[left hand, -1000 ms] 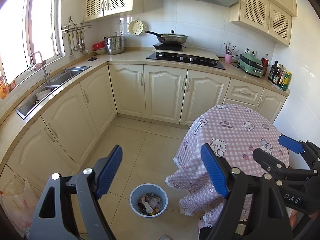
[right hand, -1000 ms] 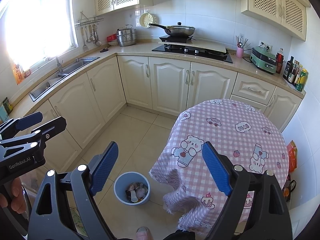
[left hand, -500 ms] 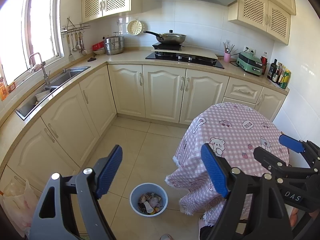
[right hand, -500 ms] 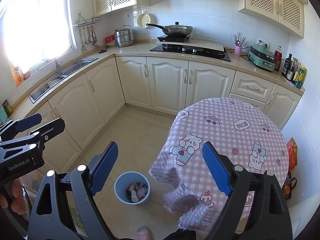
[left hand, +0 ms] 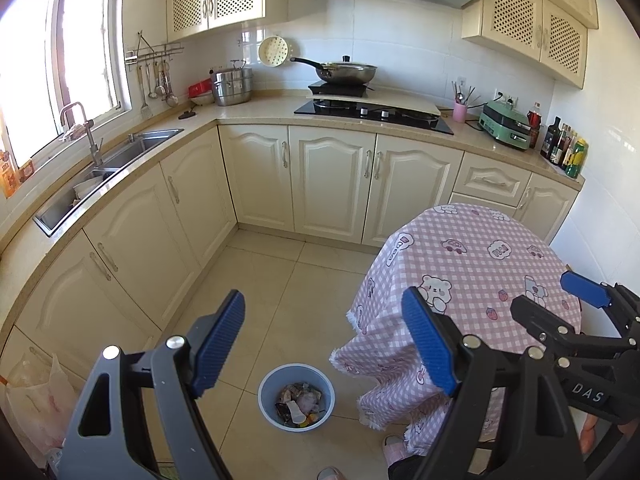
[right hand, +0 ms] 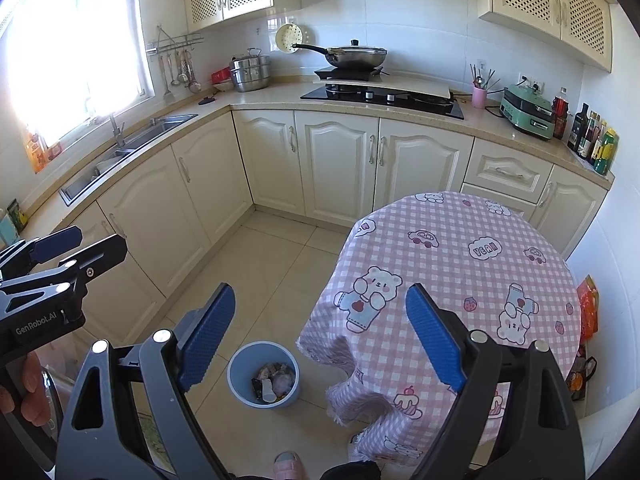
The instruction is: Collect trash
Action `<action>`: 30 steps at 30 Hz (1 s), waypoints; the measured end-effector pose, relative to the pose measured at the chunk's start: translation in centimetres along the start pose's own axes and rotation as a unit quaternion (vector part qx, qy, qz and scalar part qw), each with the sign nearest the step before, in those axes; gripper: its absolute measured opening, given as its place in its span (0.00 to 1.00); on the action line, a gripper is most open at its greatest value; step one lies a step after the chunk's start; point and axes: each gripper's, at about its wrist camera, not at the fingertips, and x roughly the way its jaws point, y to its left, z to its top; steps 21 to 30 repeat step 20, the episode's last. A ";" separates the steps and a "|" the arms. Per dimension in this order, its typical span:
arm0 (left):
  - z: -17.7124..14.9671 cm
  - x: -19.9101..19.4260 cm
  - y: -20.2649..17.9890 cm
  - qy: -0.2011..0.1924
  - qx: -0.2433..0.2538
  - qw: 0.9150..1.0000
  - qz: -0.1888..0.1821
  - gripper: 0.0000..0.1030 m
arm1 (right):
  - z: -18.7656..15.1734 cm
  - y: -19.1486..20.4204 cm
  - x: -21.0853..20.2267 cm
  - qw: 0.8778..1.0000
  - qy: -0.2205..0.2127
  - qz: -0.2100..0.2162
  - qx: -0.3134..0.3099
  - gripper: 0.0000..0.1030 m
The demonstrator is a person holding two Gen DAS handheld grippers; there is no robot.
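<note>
Both grippers gaping, nothing between pads, left gripper, right gripper, round blue plastic bin upright on tiled floor beside pink gingham tablecloth, mouth up, crumpled trash inside.

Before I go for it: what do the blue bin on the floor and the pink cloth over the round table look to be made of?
Bin: probably plastic, with smooth matte pale-blue walls and a thin moulded rim. Cloth: looks like soft woven fabric, since it drapes in folds and its hem is frayed; printed pink check with cartoon bears, no shine.
</note>
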 end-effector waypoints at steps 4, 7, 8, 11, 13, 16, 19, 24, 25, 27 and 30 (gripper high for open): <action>0.5 0.6 -1.1 0.004 0.000 1.000 0.011 0.77 | 0.7 -1.5 0.9 1.000 0.002 0.008 0.000 0.82; 1.0 1.4 -2.2 0.009 -0.005 1.000 0.018 0.77 | 1.1 -3.0 1.6 1.000 0.006 0.016 0.000 0.82; 1.2 1.8 -2.7 0.013 -0.008 1.000 0.020 0.77 | 1.2 -3.7 1.9 1.000 0.008 0.017 0.000 0.82; 1.8 2.9 -4.1 0.020 -0.007 0.999 0.027 0.77 | 1.4 -5.5 2.8 1.000 0.017 0.019 0.002 0.82; 2.2 3.8 -5.3 0.026 -0.008 0.999 0.033 0.77 | 1.4 -7.3 3.4 1.000 0.023 0.017 0.007 0.82; 2.9 5.4 -7.2 0.039 -0.011 0.998 0.039 0.77 | 1.5 -10.3 4.6 0.999 0.032 0.007 0.011 0.82; 3.5 7.4 -8.9 0.064 -0.017 0.997 0.042 0.77 | 1.1 -13.9 6.5 0.999 0.051 -0.009 0.019 0.82; 3.6 8.3 -9.6 0.076 -0.020 0.996 0.044 0.77 | 0.7 -15.7 7.5 0.997 0.063 -0.016 0.027 0.82; 3.6 8.3 -9.6 0.076 -0.020 0.996 0.044 0.77 | 0.7 -15.7 7.5 0.997 0.063 -0.016 0.027 0.82; 3.6 8.3 -9.6 0.076 -0.020 0.996 0.044 0.77 | 0.7 -15.7 7.5 0.997 0.063 -0.016 0.027 0.82; 3.6 8.3 -9.6 0.076 -0.020 0.996 0.044 0.77 | 0.7 -15.7 7.5 0.997 0.063 -0.016 0.027 0.82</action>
